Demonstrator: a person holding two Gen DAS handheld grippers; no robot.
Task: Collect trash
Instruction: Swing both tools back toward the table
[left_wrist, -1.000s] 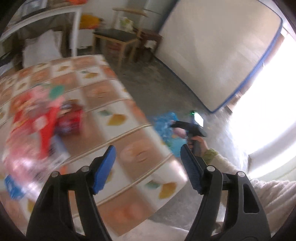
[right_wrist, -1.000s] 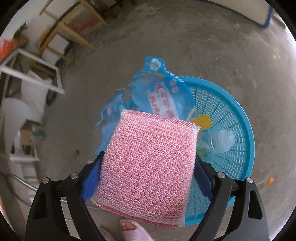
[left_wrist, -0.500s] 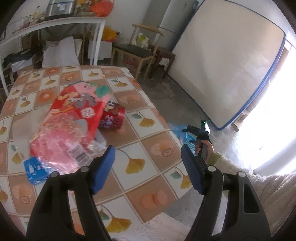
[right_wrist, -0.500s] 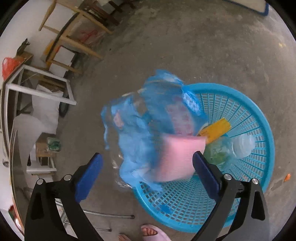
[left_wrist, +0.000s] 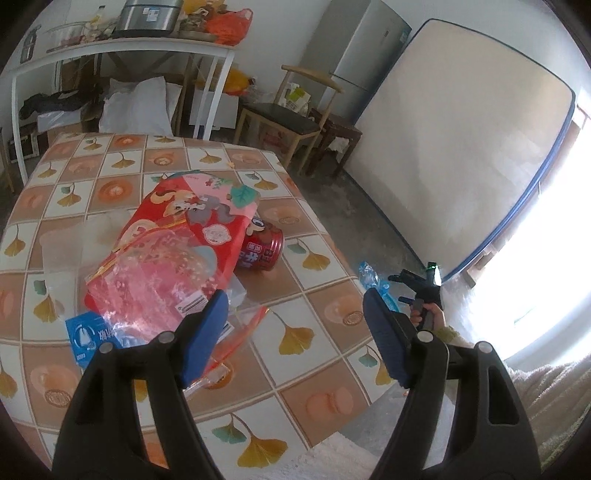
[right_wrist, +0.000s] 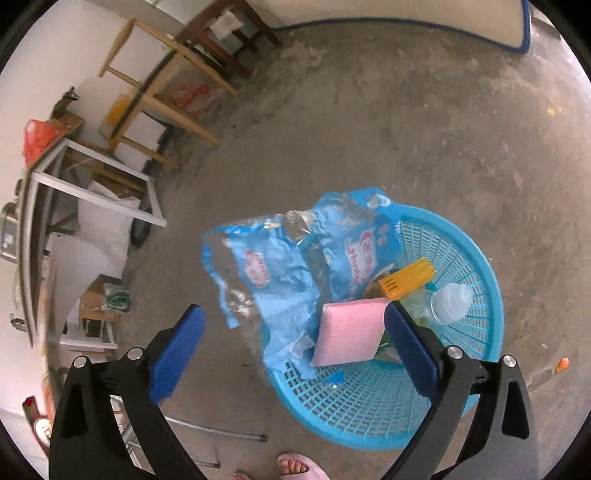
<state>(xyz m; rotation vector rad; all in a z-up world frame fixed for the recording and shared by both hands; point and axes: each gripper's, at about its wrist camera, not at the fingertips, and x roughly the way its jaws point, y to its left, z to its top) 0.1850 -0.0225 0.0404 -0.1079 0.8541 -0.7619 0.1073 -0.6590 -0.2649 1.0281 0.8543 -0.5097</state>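
On the tiled tablecloth (left_wrist: 317, 306) lies a pile of trash: a big red snack bag (left_wrist: 173, 251), a red can (left_wrist: 264, 249) on its side, a blue packet (left_wrist: 86, 338) and clear plastic wrap (left_wrist: 62, 254). My left gripper (left_wrist: 293, 299) hovers open over the table's near edge, just right of the pile, with nothing between its fingers. My right gripper (right_wrist: 291, 310) stands open above the blue basket (right_wrist: 373, 410) on the floor. A pink sponge (right_wrist: 349, 336), a blue plastic bag (right_wrist: 280, 273), a yellow piece (right_wrist: 406, 282) and a clear bottle (right_wrist: 450, 302) lie in the basket.
A wooden chair (left_wrist: 291, 114) and a mattress (left_wrist: 461, 147) leaning on the wall stand beyond the table. A white-framed bench (left_wrist: 122, 48) holds pots and bags. A pink slipper (right_wrist: 295, 467) shows at the basket's near side. Bare concrete floor (right_wrist: 406, 129) surrounds the basket.
My right gripper opened and let the pink sponge drop into the basket, then rose. The left view swung over the table, bringing the trash pile closer to its fingers.
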